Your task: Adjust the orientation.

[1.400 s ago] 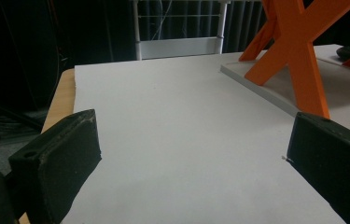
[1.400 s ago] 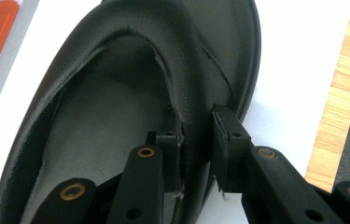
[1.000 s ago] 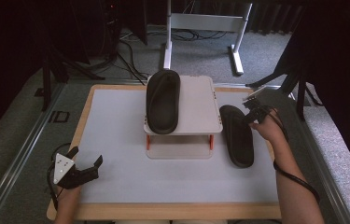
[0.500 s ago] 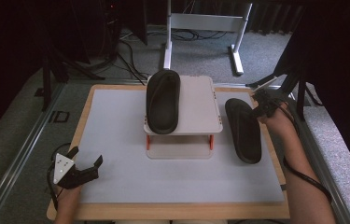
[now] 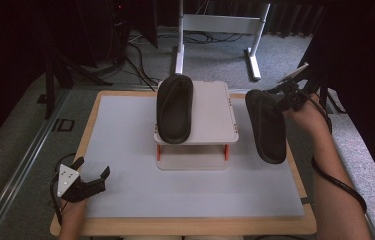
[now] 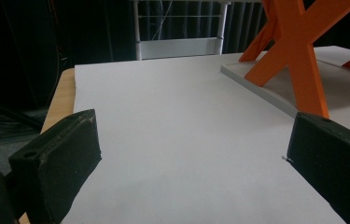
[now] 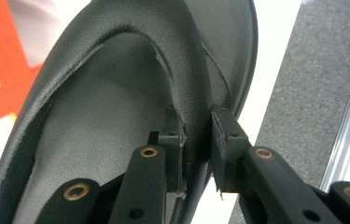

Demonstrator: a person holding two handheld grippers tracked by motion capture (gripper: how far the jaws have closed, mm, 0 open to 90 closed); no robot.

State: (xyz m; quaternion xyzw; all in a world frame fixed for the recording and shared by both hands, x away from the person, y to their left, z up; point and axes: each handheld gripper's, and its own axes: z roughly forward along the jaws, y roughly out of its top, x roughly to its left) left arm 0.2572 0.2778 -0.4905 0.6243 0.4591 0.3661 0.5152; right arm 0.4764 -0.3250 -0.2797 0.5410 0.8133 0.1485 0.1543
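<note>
A black slipper (image 5: 266,125) hangs in the air to the right of the small white stand (image 5: 215,120), toe end lower and toward me. My right gripper (image 5: 281,100) is shut on the rim of its upper; in the right gripper view the two pads (image 7: 196,140) pinch the black strap of the slipper (image 7: 130,84). A second black slipper (image 5: 174,107) lies flat on top of the stand, on its left half. My left gripper (image 5: 92,177) rests at the near left corner of the white board, jaws spread wide with nothing between them (image 6: 186,158).
The stand has orange crossed legs (image 6: 298,56) and a white base plate on the white board (image 5: 125,150), which sits on a wooden table (image 5: 70,225). Behind the table stands a white metal frame (image 5: 215,25). Grey carpet (image 5: 345,135) runs along the right edge.
My right gripper has risen with the slipper, lifting it off the board to hang beside the stand. The left gripper has stayed in place.
</note>
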